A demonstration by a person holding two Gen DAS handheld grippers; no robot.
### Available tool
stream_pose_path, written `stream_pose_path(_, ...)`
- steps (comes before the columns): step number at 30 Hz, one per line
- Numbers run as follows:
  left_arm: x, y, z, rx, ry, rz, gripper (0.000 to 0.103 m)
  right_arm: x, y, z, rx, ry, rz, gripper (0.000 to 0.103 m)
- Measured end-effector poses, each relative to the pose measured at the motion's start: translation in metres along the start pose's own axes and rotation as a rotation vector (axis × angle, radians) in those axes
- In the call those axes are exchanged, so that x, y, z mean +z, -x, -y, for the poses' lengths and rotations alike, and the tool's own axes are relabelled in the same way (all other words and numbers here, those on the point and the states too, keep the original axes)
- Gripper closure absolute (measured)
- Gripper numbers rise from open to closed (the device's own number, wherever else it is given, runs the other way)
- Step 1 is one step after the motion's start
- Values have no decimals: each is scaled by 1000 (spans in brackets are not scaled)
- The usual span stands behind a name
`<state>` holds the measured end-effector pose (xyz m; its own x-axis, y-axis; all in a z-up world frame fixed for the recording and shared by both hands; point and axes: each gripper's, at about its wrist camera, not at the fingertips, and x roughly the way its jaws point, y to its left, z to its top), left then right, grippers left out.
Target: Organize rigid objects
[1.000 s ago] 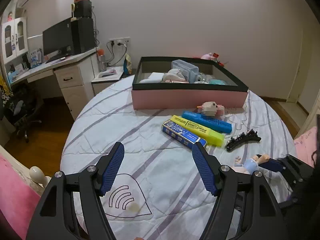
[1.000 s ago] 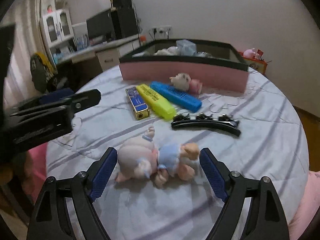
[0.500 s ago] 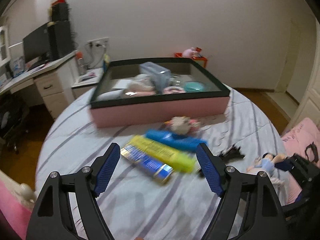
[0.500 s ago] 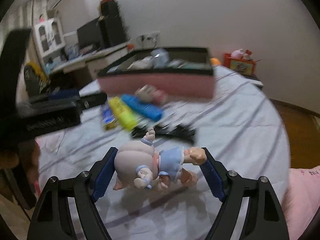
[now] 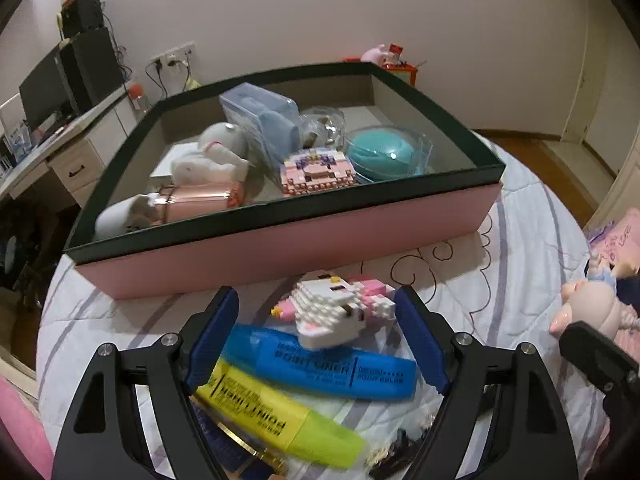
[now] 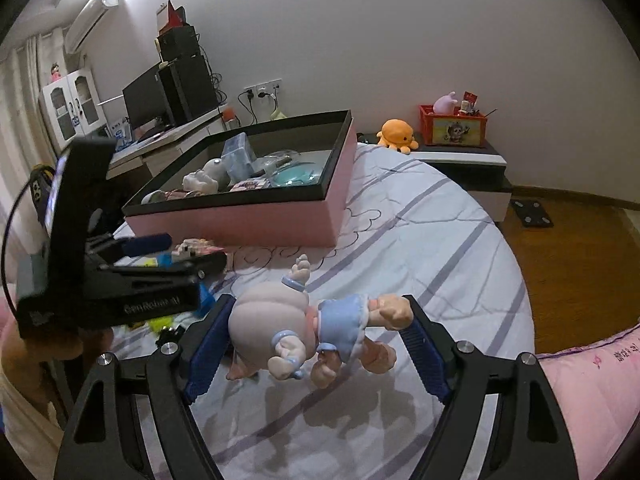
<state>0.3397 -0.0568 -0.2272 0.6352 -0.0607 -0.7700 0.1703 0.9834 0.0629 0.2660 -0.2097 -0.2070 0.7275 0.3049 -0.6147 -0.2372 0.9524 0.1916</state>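
A white and pink block-built toy (image 5: 332,312) lies on the striped bed in front of the pink box (image 5: 280,248). My left gripper (image 5: 316,336) stands open astride it, above a blue highlighter (image 5: 332,364) and a yellow highlighter (image 5: 272,412). Its right pad is close to the toy's pink end and its left pad is well apart. My right gripper (image 6: 316,336) is shut on a doll (image 6: 280,312) in a blue dress, which hangs above the sheet over its own shadow. The doll (image 5: 588,304) also shows at the left wrist view's right edge.
The dark-rimmed box (image 6: 256,224) holds several things, among them a white plush (image 5: 216,152), a clear case (image 5: 260,116) and a teal round case (image 5: 380,152). A desk (image 6: 168,136) stands at the far left. A nightstand (image 6: 452,152) bears an orange plush. Wooden floor (image 6: 580,264) lies right of the bed.
My left gripper has moved forward over the highlighters toward the box, its jaws wider, and now straddles the block toy. My right gripper has closed on the doll and lifted it off the sheet.
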Motion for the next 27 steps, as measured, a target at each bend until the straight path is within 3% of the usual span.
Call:
stream_pose_path(2,2,-4,3,-4,-11,-6,22,3,-6,2,7,1,-4,21)
stream_pose_path(4,1,-7,5,-15,-25,-16,43,3,-9,2,13,-3,-7,21)
stream_pose_path(9,-5,0,3,-3,-24,14,43,1,-14,0,30,-7,-17,21)
stream_pose_path(15,-10,44,-14,-24,19,114,43,3,-5,-10,24,-1,6,21)
stream_pose_path(27,-30,177,-58,2,111,408,43,34,79,-91,37,128,269,21)
